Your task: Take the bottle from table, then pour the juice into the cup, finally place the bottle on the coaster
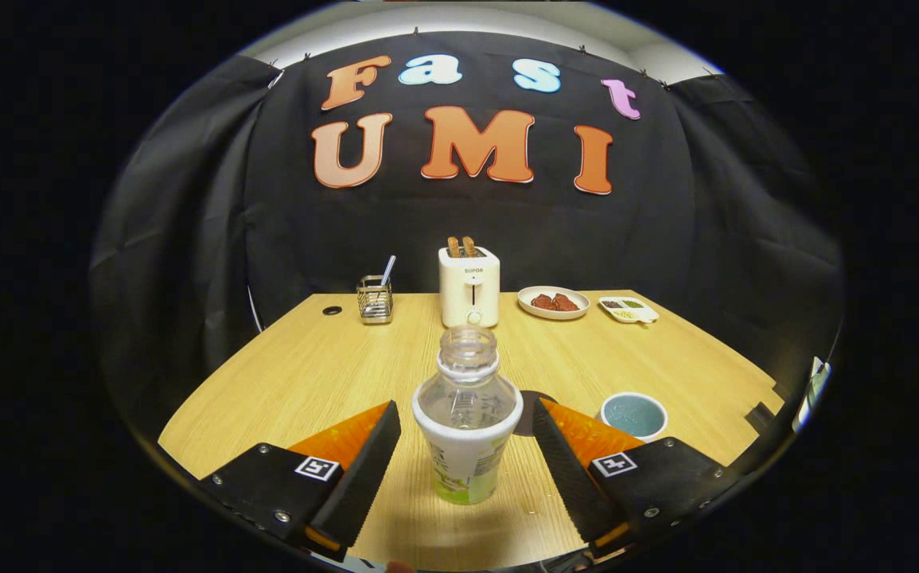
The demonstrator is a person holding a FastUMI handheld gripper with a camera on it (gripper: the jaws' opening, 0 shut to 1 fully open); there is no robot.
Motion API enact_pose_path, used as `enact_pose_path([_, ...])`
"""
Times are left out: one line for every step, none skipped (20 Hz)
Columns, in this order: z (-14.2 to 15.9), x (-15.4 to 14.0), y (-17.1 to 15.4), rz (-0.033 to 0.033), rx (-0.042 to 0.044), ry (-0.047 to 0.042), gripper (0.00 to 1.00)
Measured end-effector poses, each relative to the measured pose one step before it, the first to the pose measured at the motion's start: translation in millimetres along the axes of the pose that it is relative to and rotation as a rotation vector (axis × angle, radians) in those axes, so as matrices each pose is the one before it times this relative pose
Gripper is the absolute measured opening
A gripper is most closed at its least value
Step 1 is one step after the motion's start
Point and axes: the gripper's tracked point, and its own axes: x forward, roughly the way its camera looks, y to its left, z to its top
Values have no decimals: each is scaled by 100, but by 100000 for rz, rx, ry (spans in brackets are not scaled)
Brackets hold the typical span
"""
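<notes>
A clear uncapped bottle (467, 414) with a white and green label stands upright on the wooden table (300, 374). It is between my two fingers, with a gap on each side, so neither finger touches it. My gripper (467, 418) is open around it. A round dark coaster (537, 402) peeks out just behind the bottle, partly hidden by it and by the right finger. A cup (634, 415) with a blue-grey inside sits on the table to the right, just beyond the right finger.
At the back of the table stand a white toaster (469, 286) with two slices, a wire holder (375, 299) with a utensil, a plate of dark food (553, 302) and a small divided dish (628, 309). A small hole (332, 310) marks the far left tabletop.
</notes>
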Motion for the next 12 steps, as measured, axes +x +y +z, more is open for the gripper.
enact_pose_path([-599, 321, 138, 325, -271, 910, 99])
enact_pose_path([-465, 297, 127, 475, -449, 1081, 99])
enact_pose_path([-492, 298, 222, 386, -287, 934, 99])
enact_pose_path([-393, 389, 140, 144, -227, 718, 99])
enact_pose_path([-430, 307, 75, 136, -371, 699, 100])
enact_pose_path([-362, 322, -13, -185, -410, 654, 100])
enact_pose_path([-456, 237, -19, -465, -705, 597, 99])
enact_pose_path([-244, 208, -155, -790, -1108, 348, 100])
enact_pose_path([-204, 234, 33, 138, -1145, 317, 99])
enact_pose_path([-233, 247, -56, -321, -416, 453, 100])
enact_pose_path([-299, 177, -44, -227, 313, 244, 99])
enact_pose_path([-205, 158, 60, 421, 807, 198, 99])
